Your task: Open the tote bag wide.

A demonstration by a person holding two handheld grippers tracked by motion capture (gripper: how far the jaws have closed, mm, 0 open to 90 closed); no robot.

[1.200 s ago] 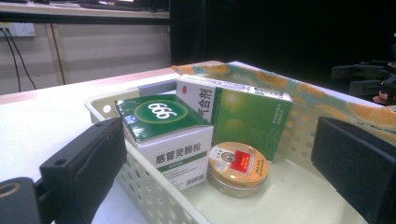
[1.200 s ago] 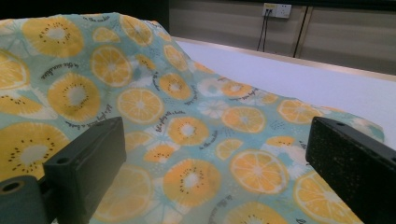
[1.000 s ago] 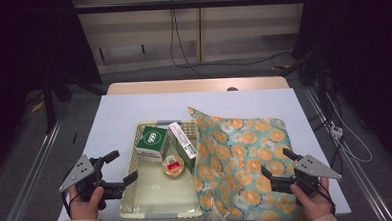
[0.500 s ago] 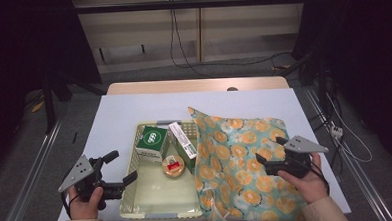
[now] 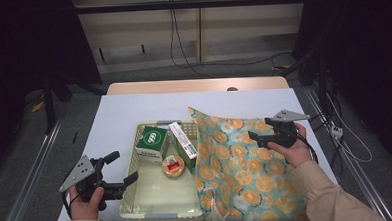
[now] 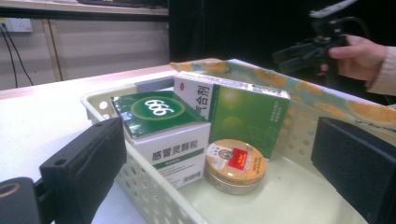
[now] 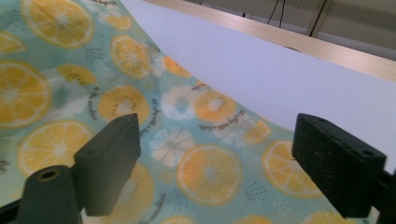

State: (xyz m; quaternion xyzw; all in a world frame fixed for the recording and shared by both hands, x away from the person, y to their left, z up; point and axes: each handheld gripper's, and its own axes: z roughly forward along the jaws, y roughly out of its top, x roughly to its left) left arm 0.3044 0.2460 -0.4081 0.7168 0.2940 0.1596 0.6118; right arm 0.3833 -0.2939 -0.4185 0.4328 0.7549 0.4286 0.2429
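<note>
Orange-print cloth lies flat on surface, left edge draped over basket holding 2 boxes and 1 tin. Right hand-held gripper hovers above cloth, jaws wide, empty; left hand-held gripper likewise beside basket. Likely pre-grasp: next needs cloth's edge pinched.

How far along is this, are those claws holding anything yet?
Not yet. Already in the basket: a green box, a taller box and a round tin. Both claws are open and empty: the left claw hovers beside the basket, the right claw above the orange-print bag. Any grasping looks not yet done.
</note>
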